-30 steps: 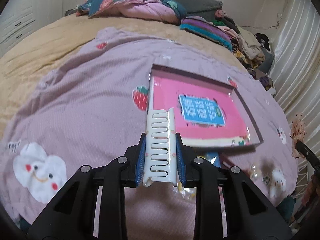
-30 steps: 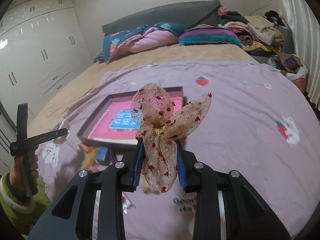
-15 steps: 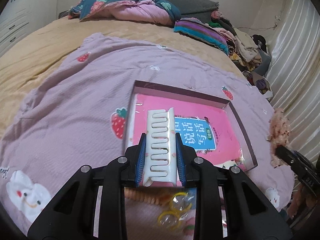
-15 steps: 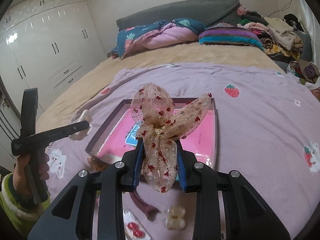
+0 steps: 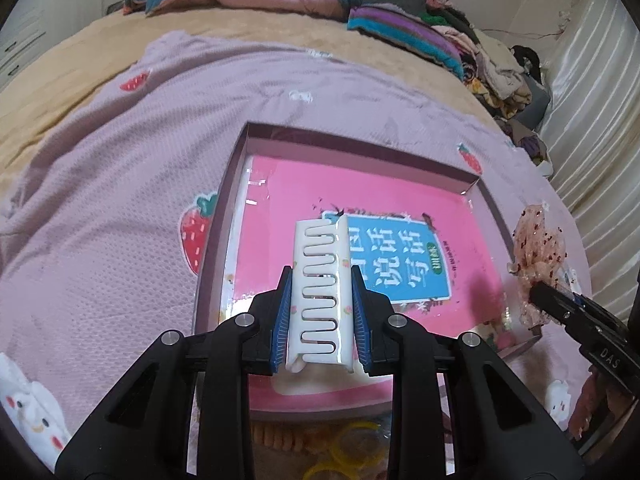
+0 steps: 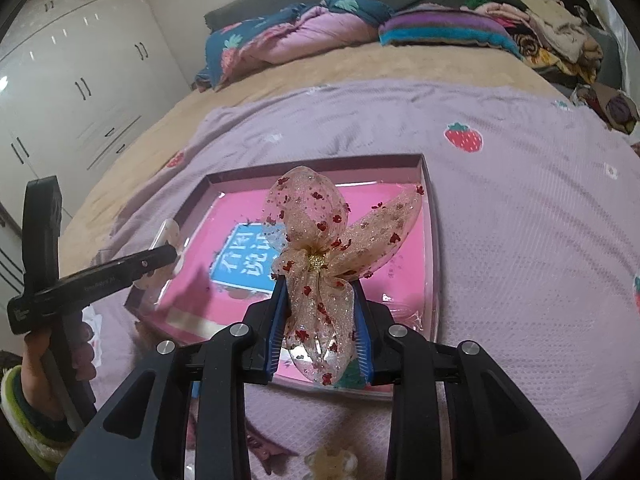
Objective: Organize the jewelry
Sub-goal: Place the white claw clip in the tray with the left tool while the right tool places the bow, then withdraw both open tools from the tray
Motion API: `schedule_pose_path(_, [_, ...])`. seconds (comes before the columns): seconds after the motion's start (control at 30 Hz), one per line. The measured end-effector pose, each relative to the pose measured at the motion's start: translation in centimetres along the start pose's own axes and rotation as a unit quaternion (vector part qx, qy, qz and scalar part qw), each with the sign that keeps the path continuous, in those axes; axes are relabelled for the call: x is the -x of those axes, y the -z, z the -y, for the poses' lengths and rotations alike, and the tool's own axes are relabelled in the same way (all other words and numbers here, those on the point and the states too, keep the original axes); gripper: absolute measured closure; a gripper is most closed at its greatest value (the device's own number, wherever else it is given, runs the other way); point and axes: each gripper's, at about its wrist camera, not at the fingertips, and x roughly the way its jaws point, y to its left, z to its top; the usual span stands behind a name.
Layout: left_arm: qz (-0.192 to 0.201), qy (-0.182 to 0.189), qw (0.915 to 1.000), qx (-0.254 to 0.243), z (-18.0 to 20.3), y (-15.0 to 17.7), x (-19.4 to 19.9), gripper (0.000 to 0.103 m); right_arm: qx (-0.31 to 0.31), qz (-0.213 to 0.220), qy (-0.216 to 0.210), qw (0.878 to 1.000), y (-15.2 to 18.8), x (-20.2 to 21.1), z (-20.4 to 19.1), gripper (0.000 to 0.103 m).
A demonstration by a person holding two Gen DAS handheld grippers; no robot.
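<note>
L claw (image 5: 320, 312) clamps white hair clip (image 5: 320, 292); R claw (image 6: 320, 320) clamps sheer bow (image 6: 320, 248); both over pink tray (image 5: 224, 216). Clip's base hidden.

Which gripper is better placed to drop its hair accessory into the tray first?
Probably the left gripper: its white hair claw hangs over the tray floor, while the right gripper holds its bow near the tray's edge.

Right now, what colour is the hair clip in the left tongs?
White hair clip, tiny pink dots; clearest in the left wrist view.
</note>
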Motion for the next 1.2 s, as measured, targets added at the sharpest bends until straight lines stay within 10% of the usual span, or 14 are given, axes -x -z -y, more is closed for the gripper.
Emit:
schedule_pose_path(0.3, [-0.008, -0.014, 0.9999, -0.005, -0.3, 0.2, -0.3, 0.068, 0.002, -0.019, 0.009, 1.0, -0.2, -2.0, 0.4, 0.069])
schedule_pose_path(0.93, [0.026, -0.024, 0.9993, 0.012, -1.0, 1.6, 5.1, 0.011, -0.011, 0.03, 0.014, 0.999, 2.1, 3.1, 0.5, 0.018])
schedule_pose_path(1.2, [0.044, -0.024, 0.9987, 0.009, -0.3, 2.2, 7.9, 0.01, 0.005, 0.065, 0.004, 0.998, 2.9, 7.1, -0.7, 0.012])
